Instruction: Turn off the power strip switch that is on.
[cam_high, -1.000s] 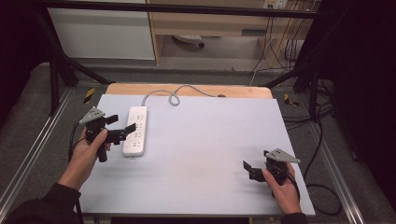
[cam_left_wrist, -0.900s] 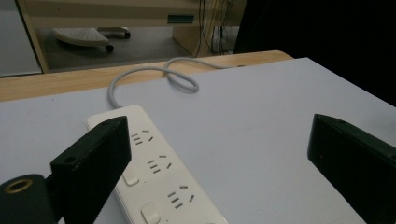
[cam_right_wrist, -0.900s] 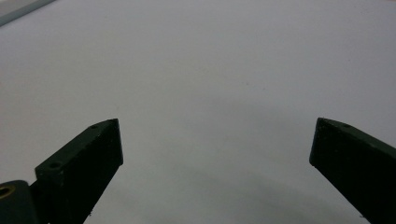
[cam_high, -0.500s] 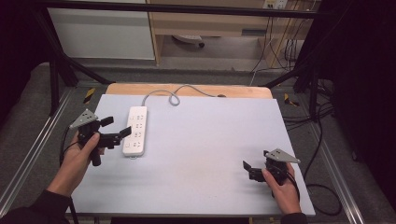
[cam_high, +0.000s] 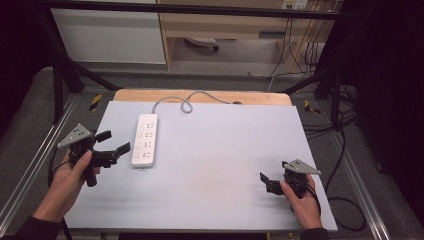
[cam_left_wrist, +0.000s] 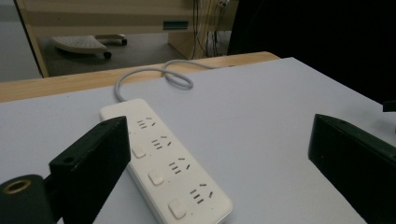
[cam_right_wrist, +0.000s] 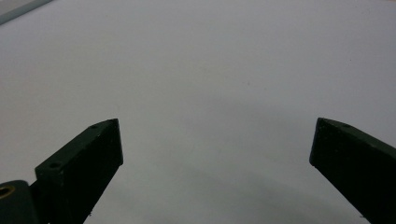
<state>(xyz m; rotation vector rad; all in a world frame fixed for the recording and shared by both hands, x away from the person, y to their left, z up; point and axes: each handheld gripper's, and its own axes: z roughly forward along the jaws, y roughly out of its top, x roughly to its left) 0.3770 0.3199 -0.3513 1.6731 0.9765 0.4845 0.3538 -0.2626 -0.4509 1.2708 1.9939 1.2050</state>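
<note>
A white power strip (cam_high: 144, 140) lies lengthwise on the left part of the pale grey table (cam_high: 215, 150), and its grey cable (cam_high: 185, 102) loops off over the far edge. My left gripper (cam_high: 116, 141) is held open just left of the strip, jaws pointing at it without touching. In the left gripper view the strip (cam_left_wrist: 163, 163) lies between and beyond the wide-apart jaws of the left gripper (cam_left_wrist: 219, 121), with the cable (cam_left_wrist: 154, 74) curling behind it. My right gripper (cam_high: 265, 182) rests open near the front right of the table. In the right gripper view the right gripper (cam_right_wrist: 217, 121) faces bare table with nothing between its jaws.
A wooden strip (cam_high: 250, 97) edges the far side of the table. Black frame legs (cam_high: 60, 75) and floor cables (cam_high: 340, 150) stand around the table, and a cabinet (cam_high: 110, 35) sits beyond it. Metal rails (cam_high: 30, 170) run along both sides.
My left gripper has drawn back a little to the left, away from the power strip, still open. The right gripper and the strip have not moved.
</note>
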